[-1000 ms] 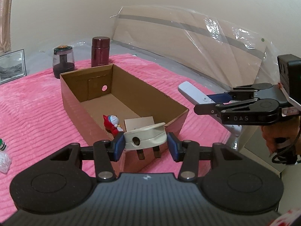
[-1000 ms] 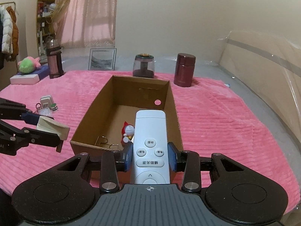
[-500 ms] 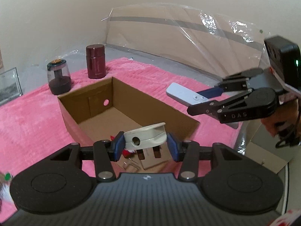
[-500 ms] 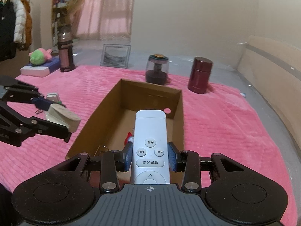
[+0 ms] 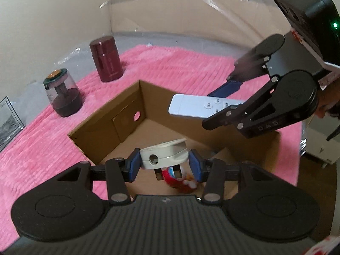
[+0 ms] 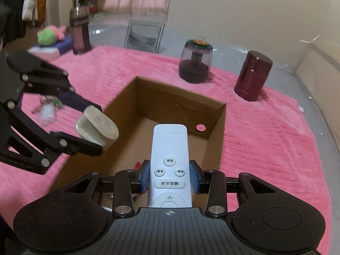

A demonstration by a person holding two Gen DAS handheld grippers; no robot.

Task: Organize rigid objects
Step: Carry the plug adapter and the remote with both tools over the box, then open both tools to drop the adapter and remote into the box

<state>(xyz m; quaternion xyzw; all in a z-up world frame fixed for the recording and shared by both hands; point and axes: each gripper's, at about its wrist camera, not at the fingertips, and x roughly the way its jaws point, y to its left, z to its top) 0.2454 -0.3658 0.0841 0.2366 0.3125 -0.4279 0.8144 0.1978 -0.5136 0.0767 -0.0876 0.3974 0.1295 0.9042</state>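
Between right gripper (image 6: 169,178) pads: remote (image 6: 169,165)

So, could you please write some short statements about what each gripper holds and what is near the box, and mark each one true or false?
1. The right gripper is shut on the white remote control. True.
2. The left gripper holds a red toy. False: it is shut on the white plug adapter; the red toy figure lies inside the cardboard box.
3. Both held things are over the open cardboard box. True.
4. The maroon flask stands inside the box. False: it stands on the pink blanket, beyond the box.
5. The box has a lid on it. False: its top is open.
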